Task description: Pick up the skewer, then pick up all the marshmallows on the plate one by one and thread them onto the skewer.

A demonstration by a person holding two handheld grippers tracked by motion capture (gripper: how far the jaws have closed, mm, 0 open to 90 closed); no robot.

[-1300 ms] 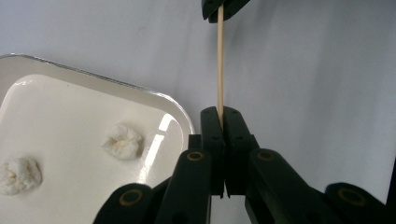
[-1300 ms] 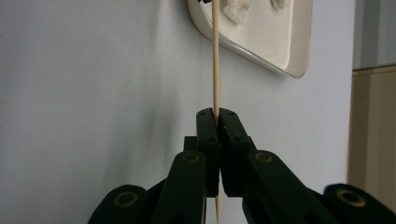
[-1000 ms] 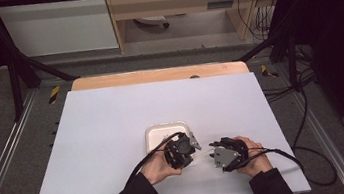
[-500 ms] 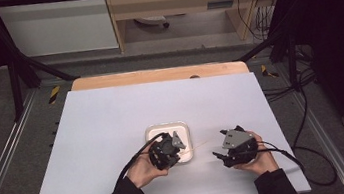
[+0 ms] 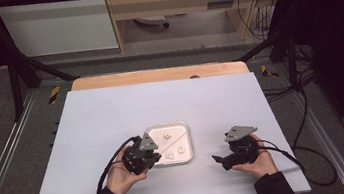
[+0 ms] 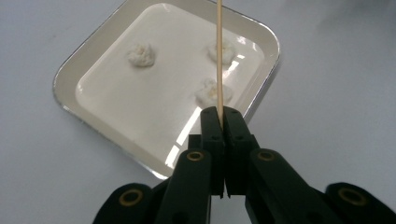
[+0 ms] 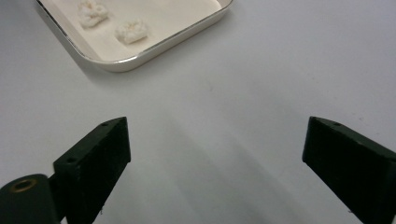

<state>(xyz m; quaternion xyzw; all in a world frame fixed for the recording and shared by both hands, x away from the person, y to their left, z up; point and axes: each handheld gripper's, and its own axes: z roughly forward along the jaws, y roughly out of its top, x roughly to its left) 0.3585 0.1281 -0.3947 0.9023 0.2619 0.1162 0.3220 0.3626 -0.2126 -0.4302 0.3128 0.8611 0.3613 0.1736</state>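
The left gripper is closed on a thin wooden skewer, which is pinched between the jaw tips and runs straight ahead along the gripper's own line. In the left gripper view the skewer is seen passing over a shallow square tray with a metallic rim, in which three small white lumps lie. Two of them, the nearer lump and the one beyond it, are crossed by the skewer's line; the third lump lies off to the left of it. Whether the skewer's tip touches anything cannot be told, since its far end runs out of view.

In the high view the left gripper is held at the tray's near left corner, so the lumps lie just ahead of it. The left hand is judged much the better placed for any spearing move along the skewer's axis.

The right gripper is wide open and empty, with bare bench between its jaws. It is held to the right of the tray, apart from it.
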